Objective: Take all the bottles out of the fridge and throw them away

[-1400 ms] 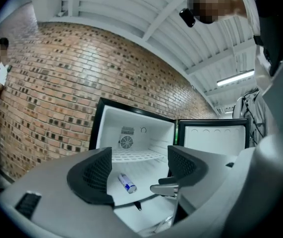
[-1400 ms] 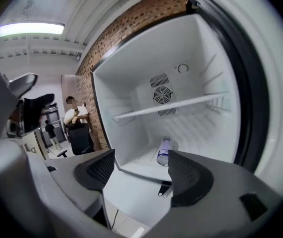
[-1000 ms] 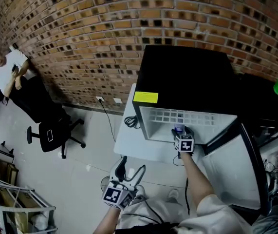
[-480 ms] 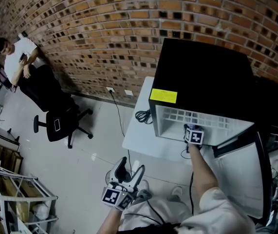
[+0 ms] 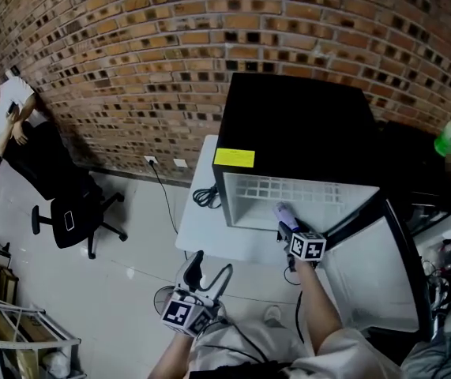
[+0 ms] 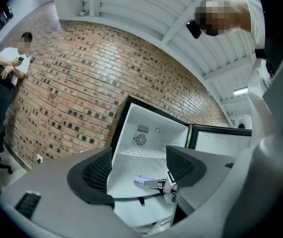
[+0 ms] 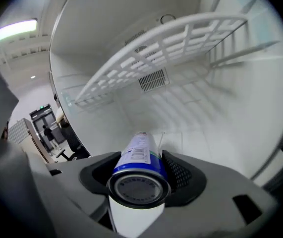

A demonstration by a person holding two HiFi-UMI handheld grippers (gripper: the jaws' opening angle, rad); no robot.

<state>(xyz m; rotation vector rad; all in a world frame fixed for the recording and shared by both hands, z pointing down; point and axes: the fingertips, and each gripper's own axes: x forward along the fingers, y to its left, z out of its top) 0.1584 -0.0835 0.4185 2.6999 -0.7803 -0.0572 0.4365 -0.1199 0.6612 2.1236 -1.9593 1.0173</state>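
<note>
The left claw [image 5: 212, 265] has dark, curved jaws on a pale body, with a left cube [image 5: 180, 316] at its rear, white with black square markers. The right claw [image 5: 285, 221] bears a matching right cube [image 5: 307, 247]. Seen from the gripper views, the jaws are smooth grey shells lined with black pads [image 6: 99, 170] of fine dotted mesh. The person wears a pale short-sleeved shirt [image 5: 343, 352] — a thin dark cable [image 5: 245, 336] runs from the left claw.
</note>
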